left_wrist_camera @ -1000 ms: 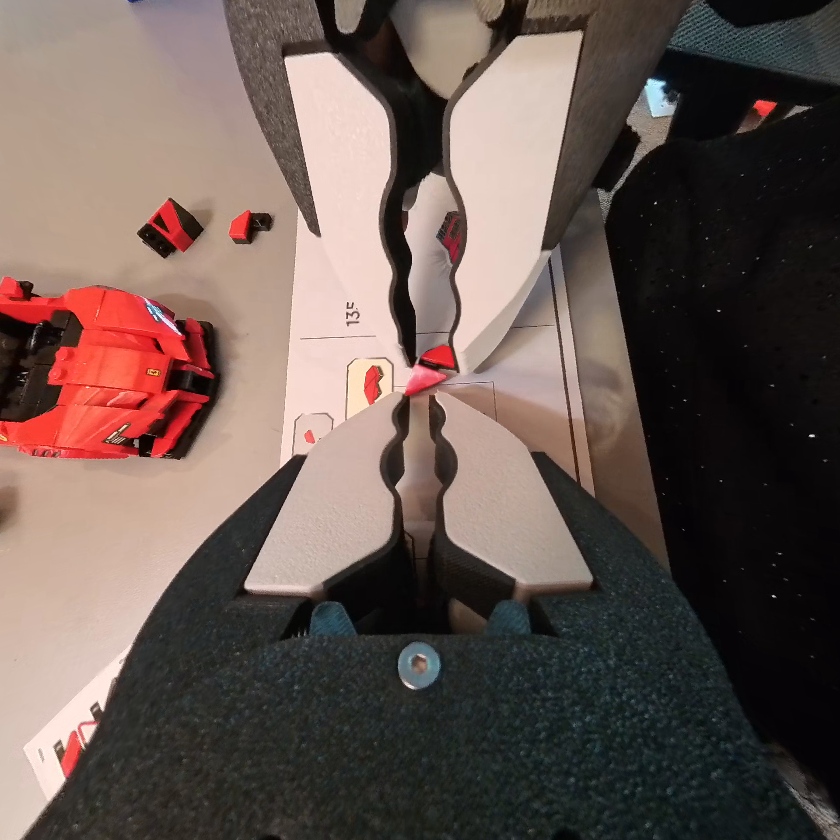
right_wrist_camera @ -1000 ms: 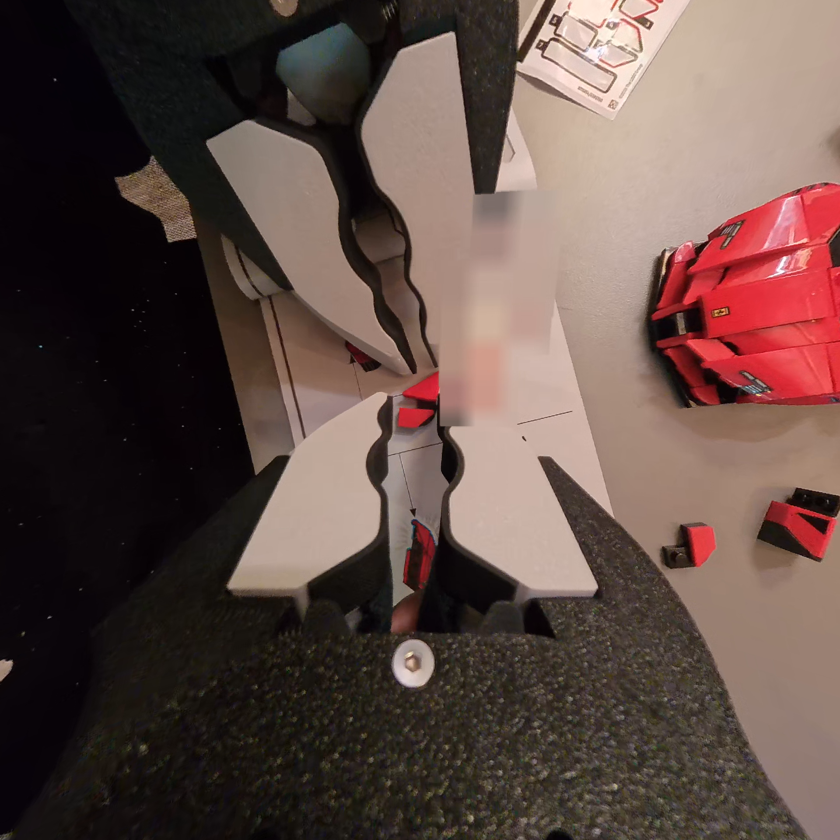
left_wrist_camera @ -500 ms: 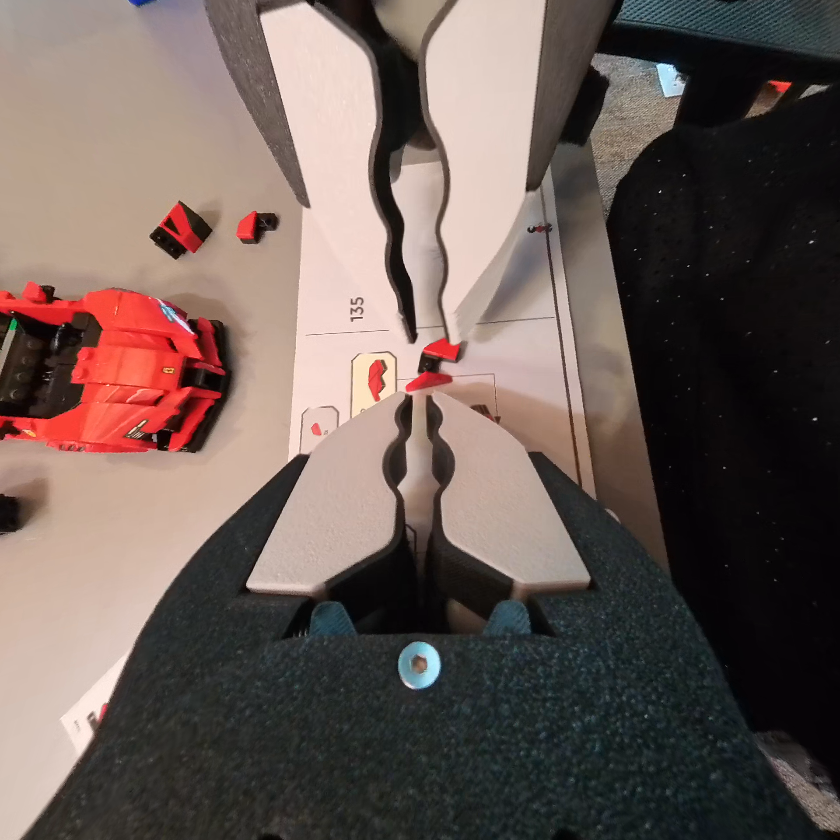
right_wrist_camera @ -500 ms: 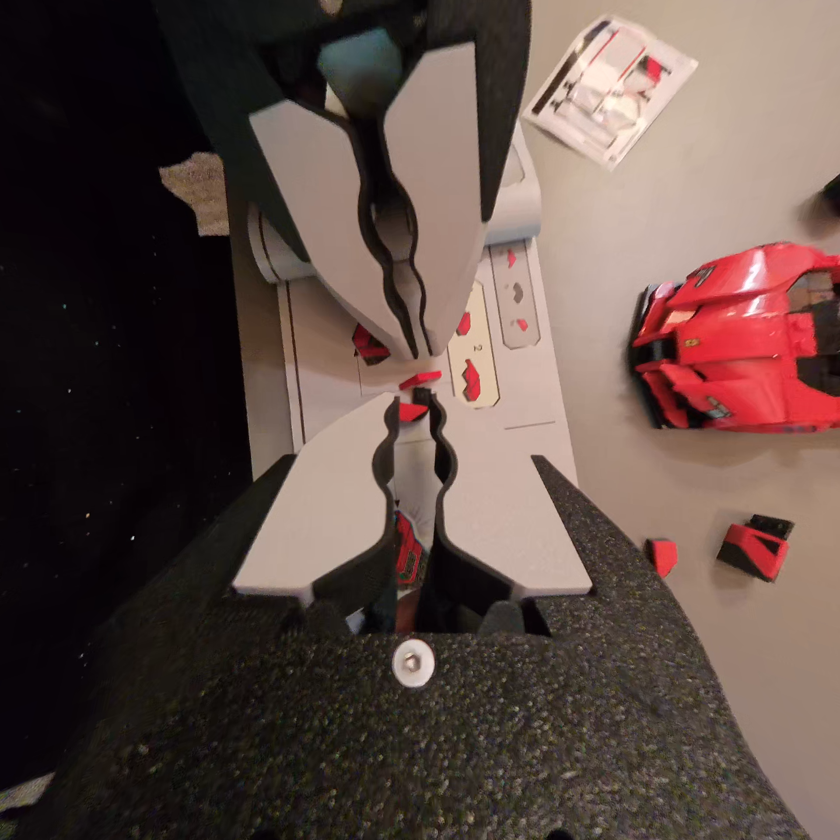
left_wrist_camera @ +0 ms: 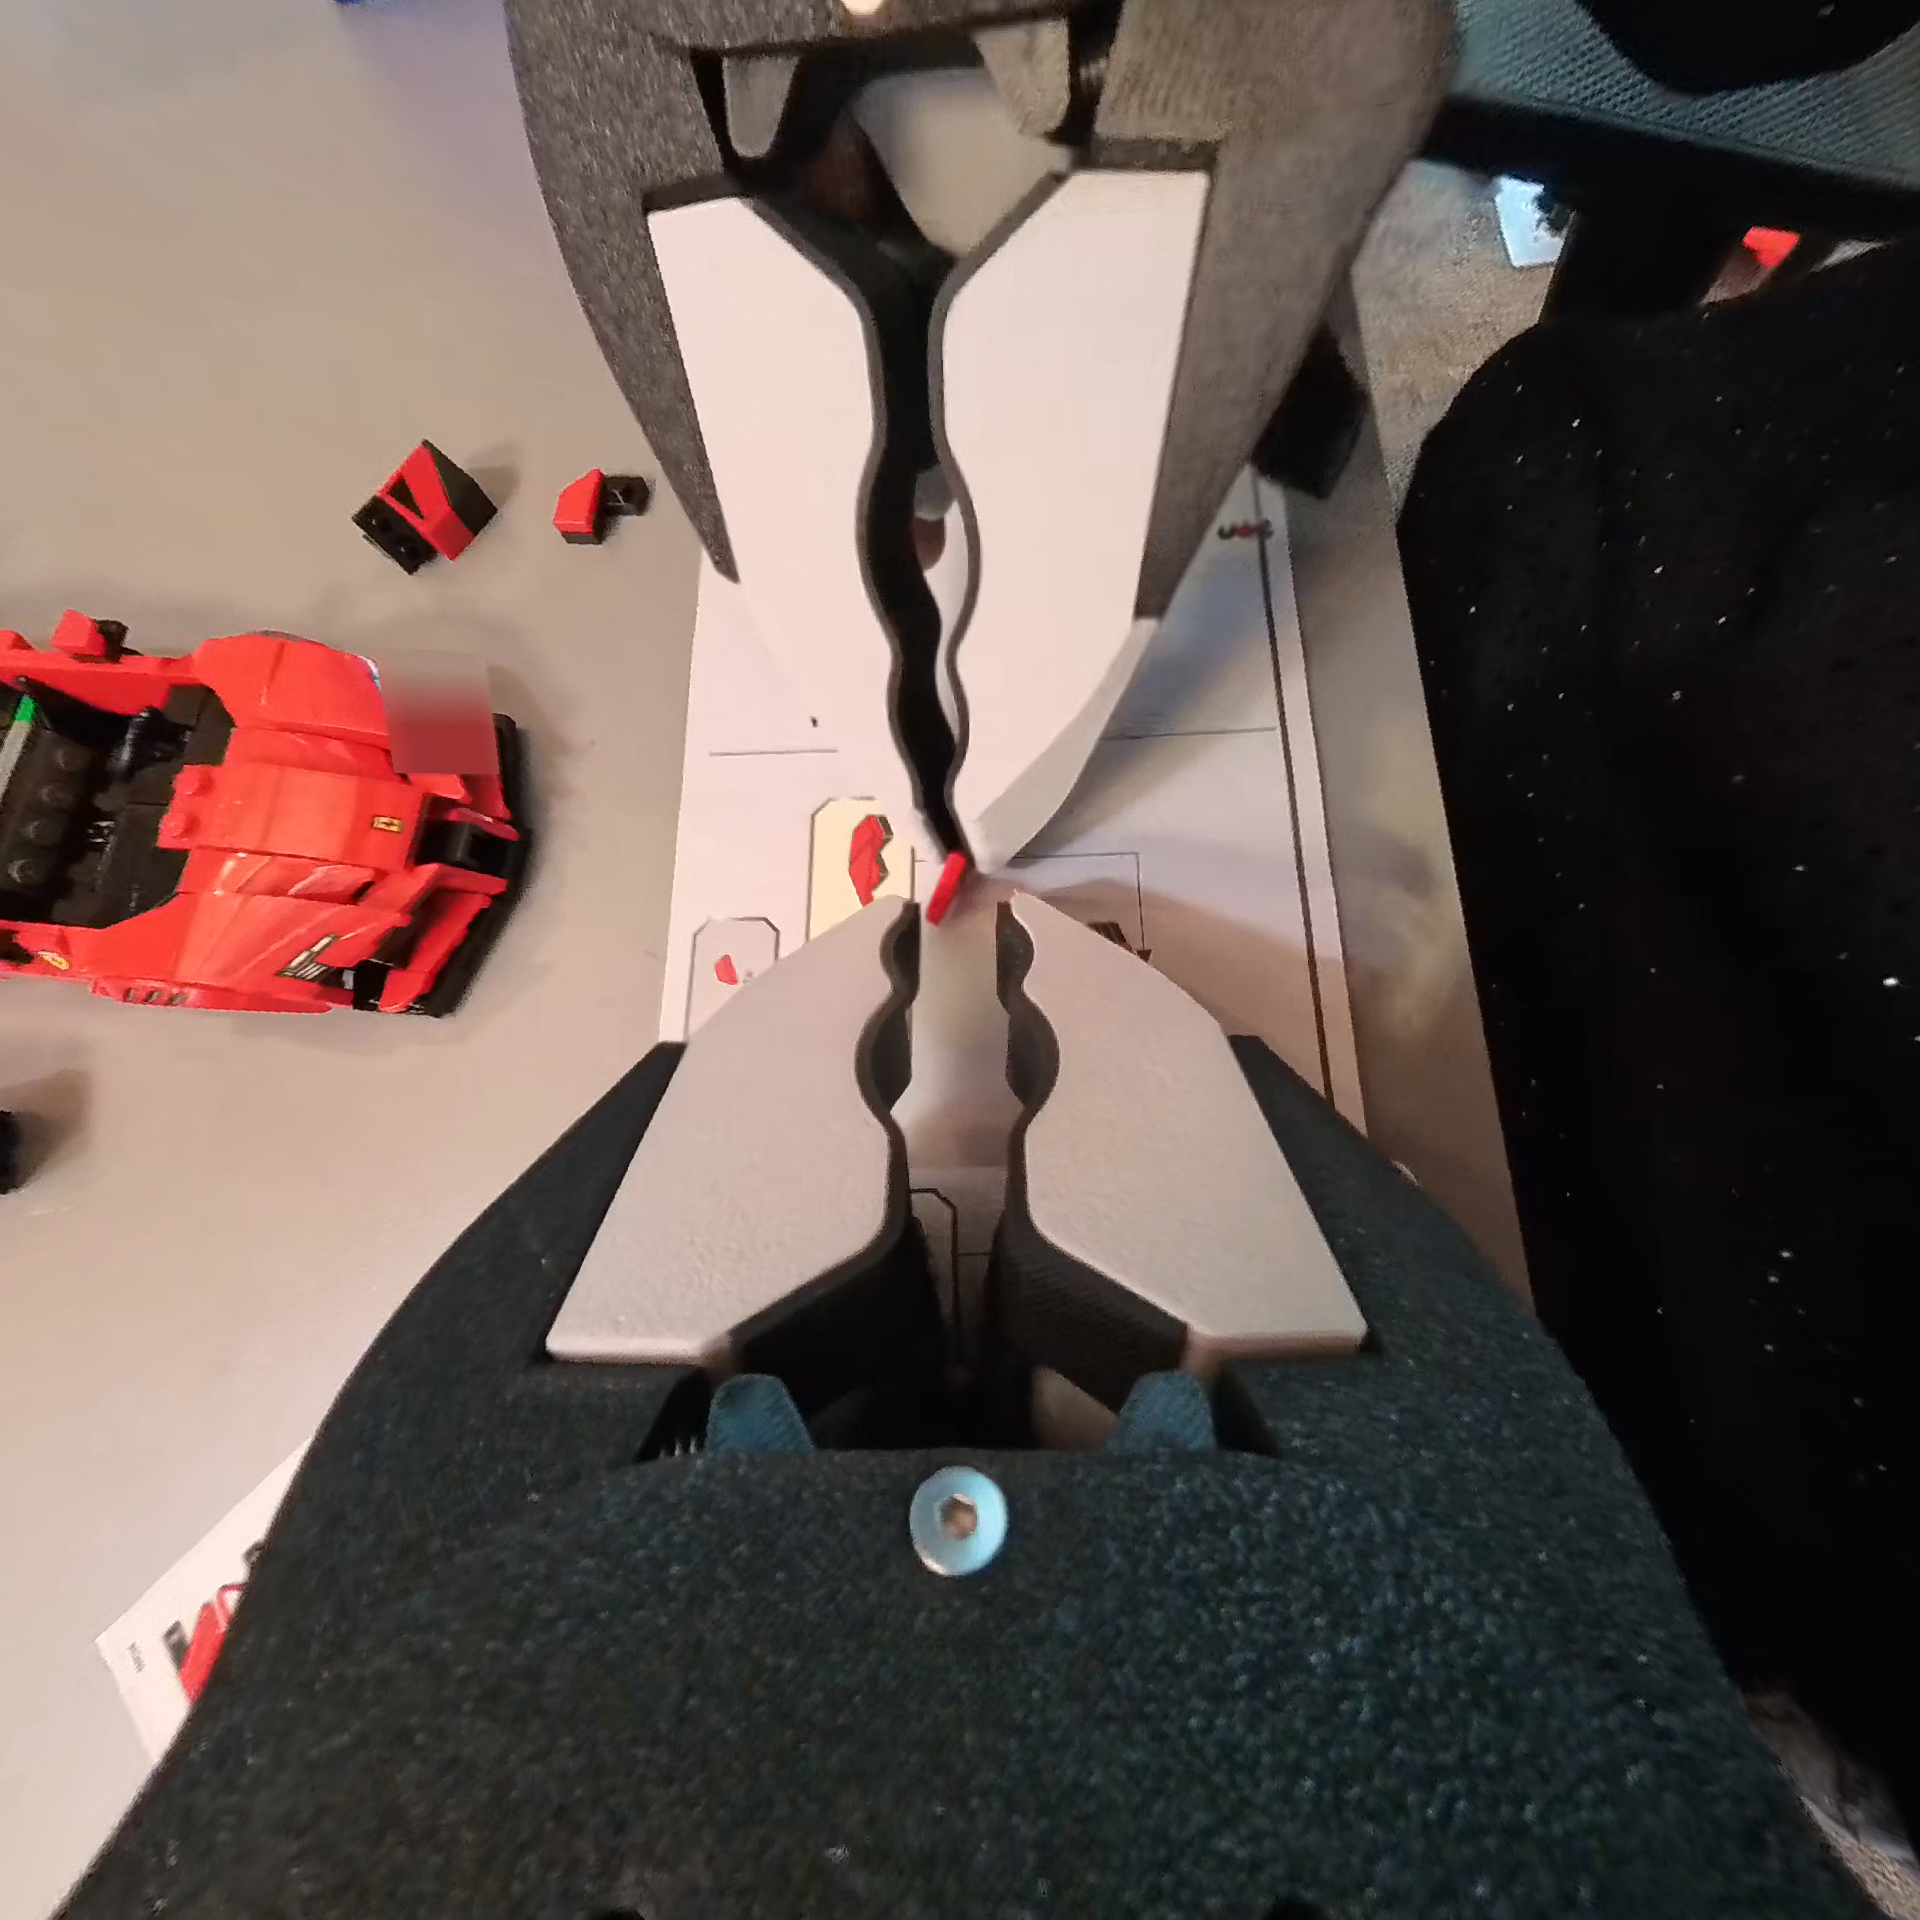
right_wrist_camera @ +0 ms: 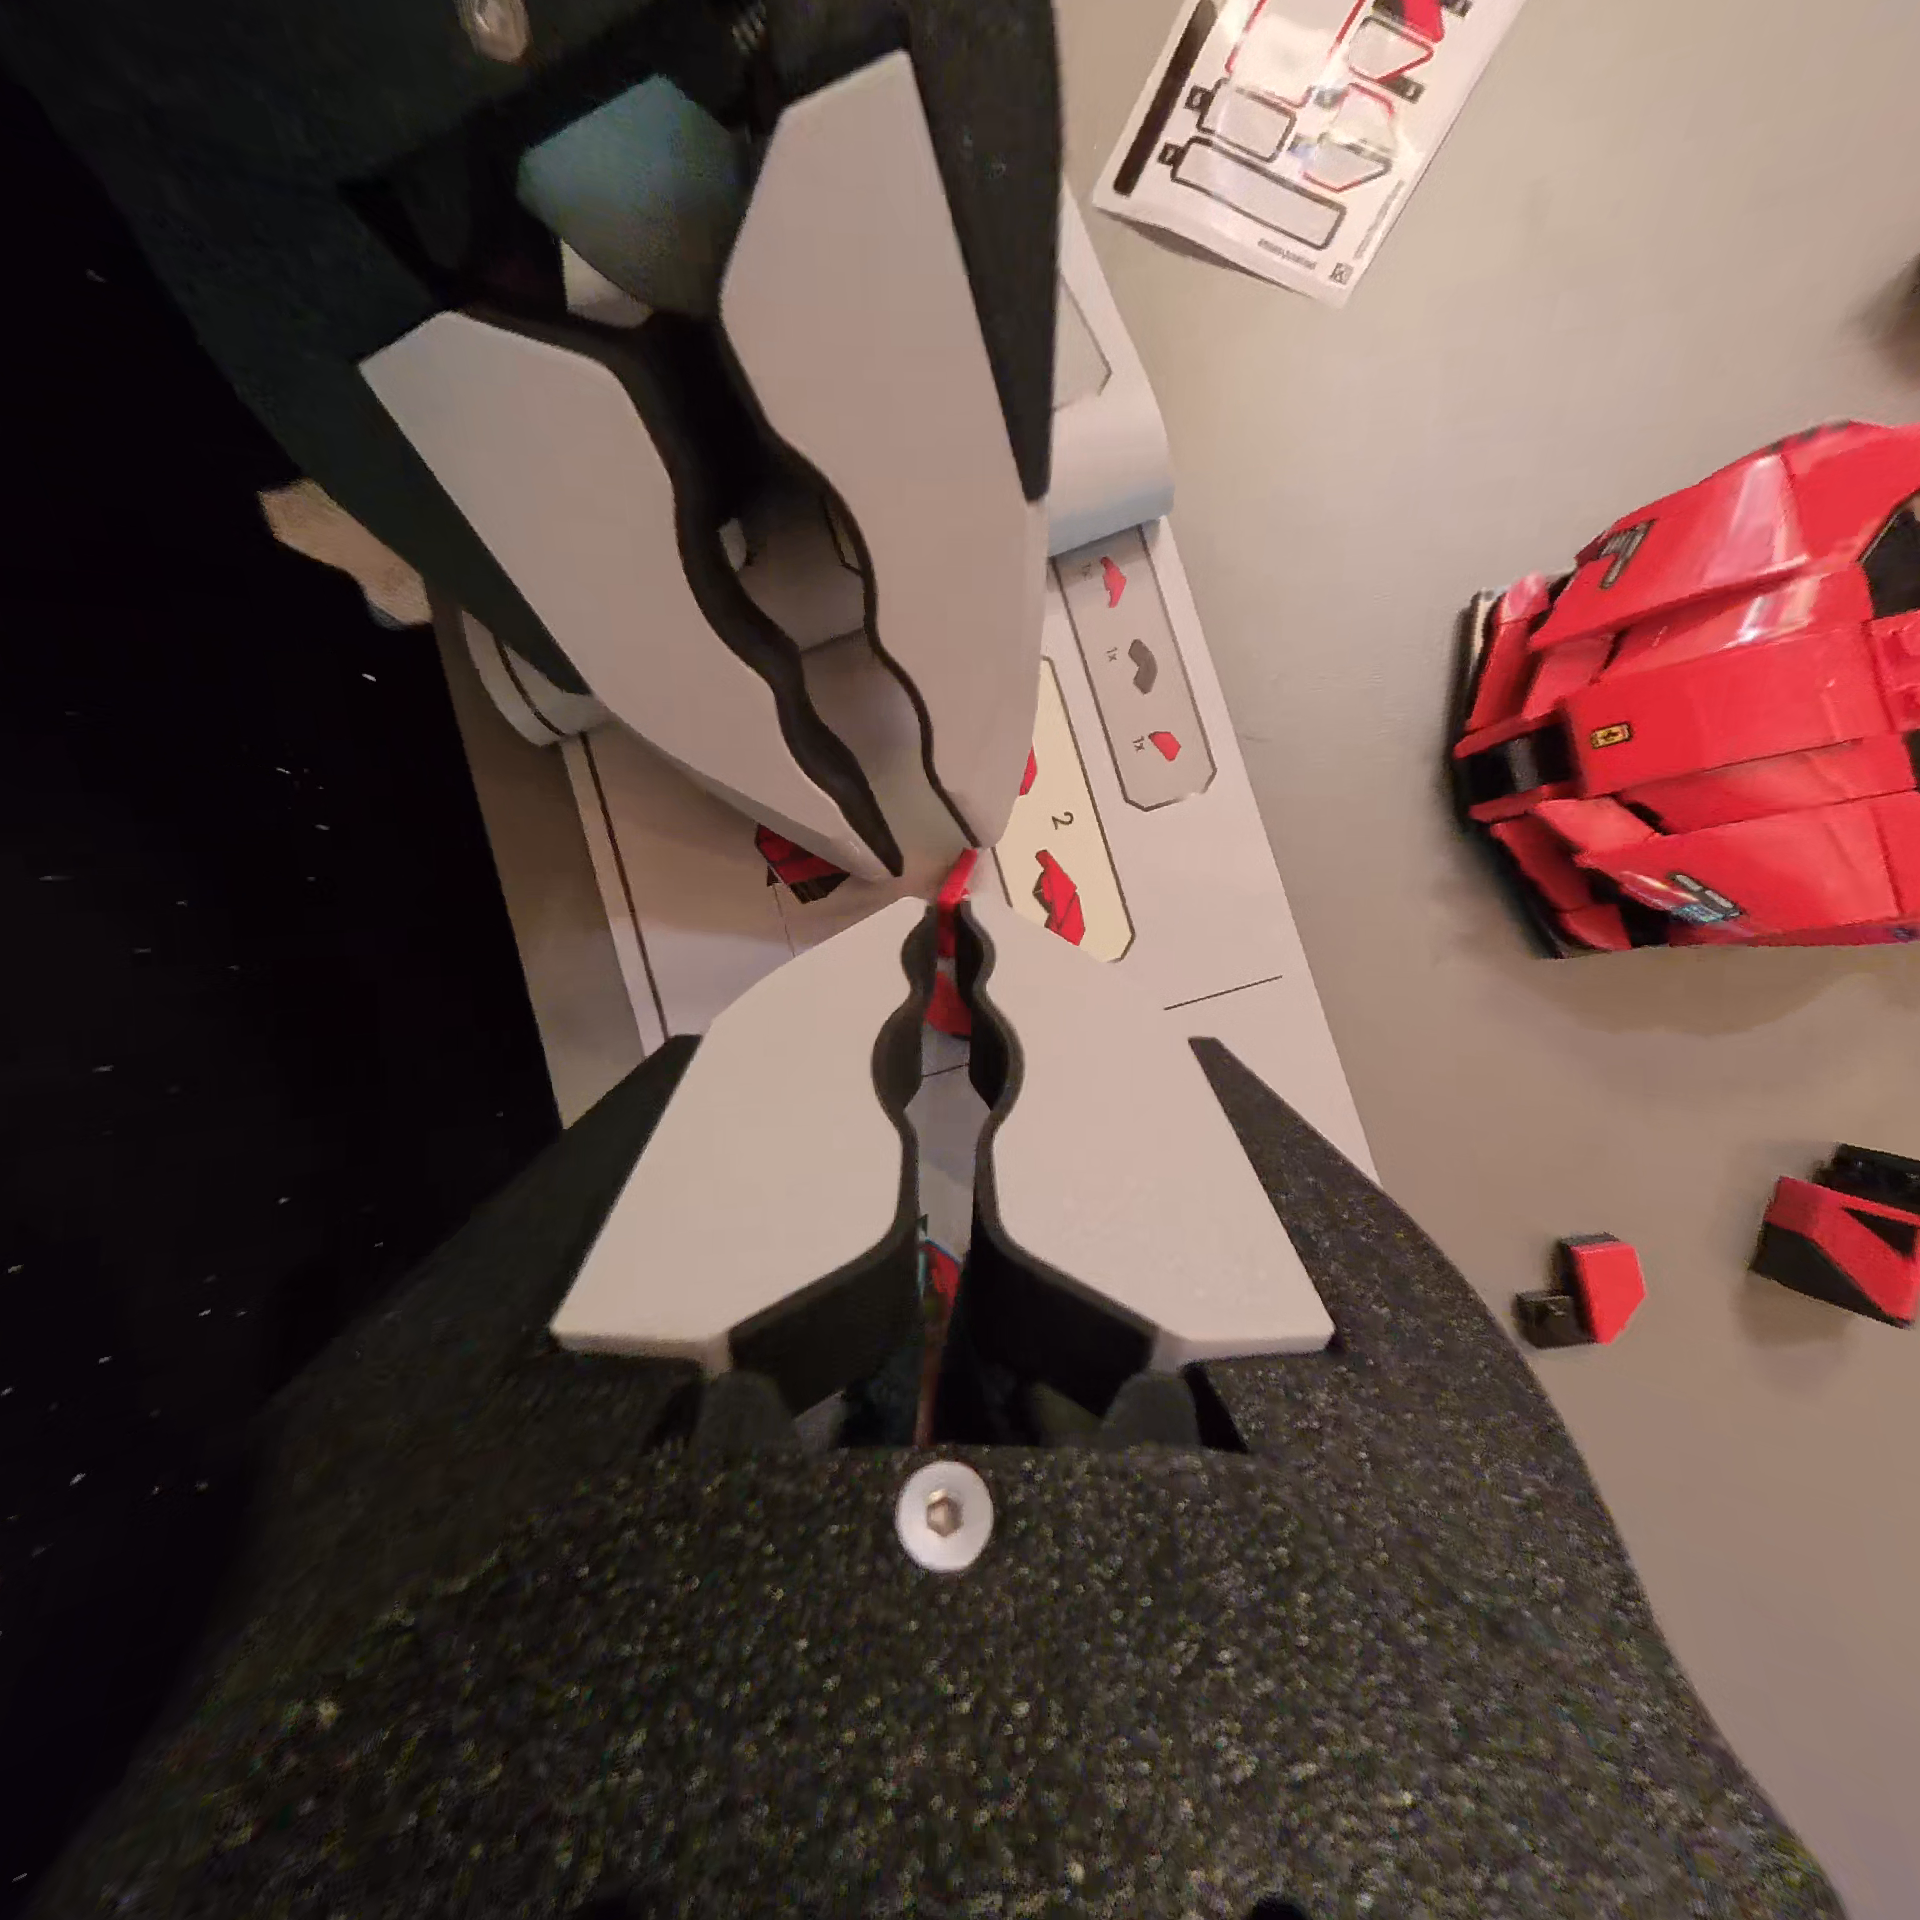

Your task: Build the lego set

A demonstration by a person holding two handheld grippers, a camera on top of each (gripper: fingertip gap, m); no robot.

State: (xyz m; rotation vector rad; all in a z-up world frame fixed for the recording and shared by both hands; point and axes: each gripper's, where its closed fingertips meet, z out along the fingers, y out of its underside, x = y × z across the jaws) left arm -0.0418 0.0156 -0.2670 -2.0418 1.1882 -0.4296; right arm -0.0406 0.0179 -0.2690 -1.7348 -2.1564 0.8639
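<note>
My right gripper (right_wrist_camera: 948, 914) is shut on a small red lego piece (right_wrist_camera: 958, 878), which sticks out past its tips. In the left wrist view the same piece (left_wrist_camera: 943, 888) hangs at the tips of the right gripper (left_wrist_camera: 951, 844), coming in from above. My left gripper (left_wrist_camera: 956, 912) faces it tip to tip, with its jaws a narrow gap apart and nothing gripped; the piece sits just at its left fingertip. Both grippers hover over the open instruction booklet (left_wrist_camera: 1195, 810). The mostly built red lego car (left_wrist_camera: 260, 831) stands on the grey table beside the booklet, also in the right wrist view (right_wrist_camera: 1714, 748).
A red-and-black brick (left_wrist_camera: 426, 504) and a small red-and-black piece (left_wrist_camera: 597, 506) lie loose near the car, and also show in the right wrist view (right_wrist_camera: 1839, 1247) (right_wrist_camera: 1584, 1288). A sticker sheet (right_wrist_camera: 1278, 135) lies beyond the booklet. A person's dark clothing (left_wrist_camera: 1662, 935) borders the table edge. Both grippers' tips are close together, under 4 cm apart.
The two grippers came together tip to tip. My left gripper opened a little and no longer pinches its red piece. The red piece now sits upright in the right gripper's tips.
</note>
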